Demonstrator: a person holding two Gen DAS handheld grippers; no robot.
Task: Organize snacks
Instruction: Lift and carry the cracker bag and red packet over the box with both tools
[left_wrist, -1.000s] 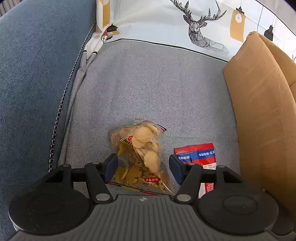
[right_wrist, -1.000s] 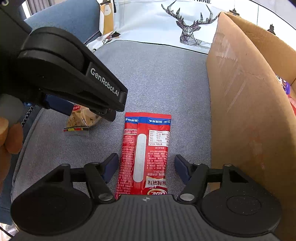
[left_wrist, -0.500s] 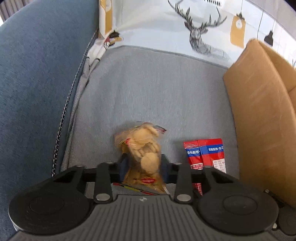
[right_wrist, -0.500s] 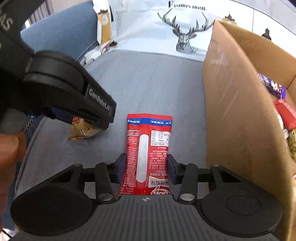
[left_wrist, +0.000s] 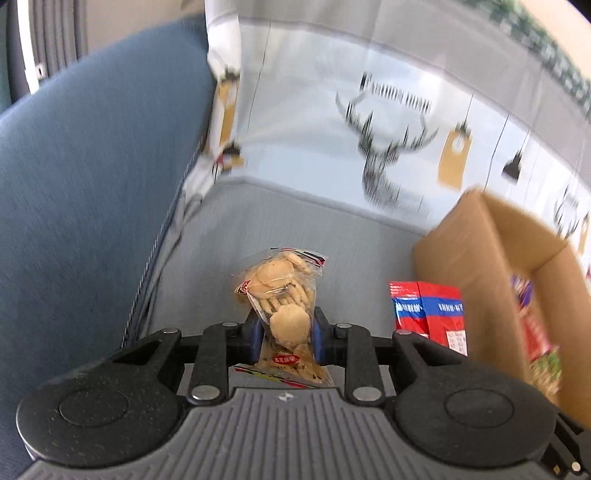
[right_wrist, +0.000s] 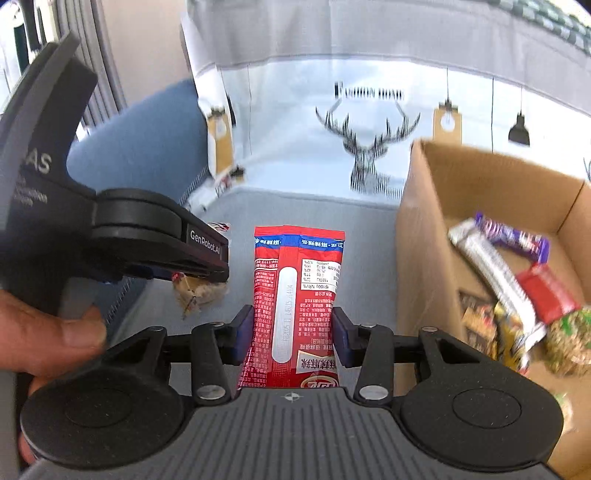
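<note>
Both snacks lifted off the cushion, left gripper (left_wrist: 283, 341) jaws closing on cracker bag (left_wrist: 282, 295), right gripper (right_wrist: 291, 334) pinching red packet (right_wrist: 295, 291), box (right_wrist: 424, 229) contents blurred.

My left gripper (left_wrist: 284, 338), wide a second ago, closing on cracker bag (left_wrist: 282, 295); bag now off cushion. My right gripper (right_wrist: 293, 332) clamped red packet (right_wrist: 297, 291), lifted it too.

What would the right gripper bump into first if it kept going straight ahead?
Probably the grey sofa seat. The right gripper, shut on the red snack packet, points past the cardboard box on its right, though depth is unclear.
</note>
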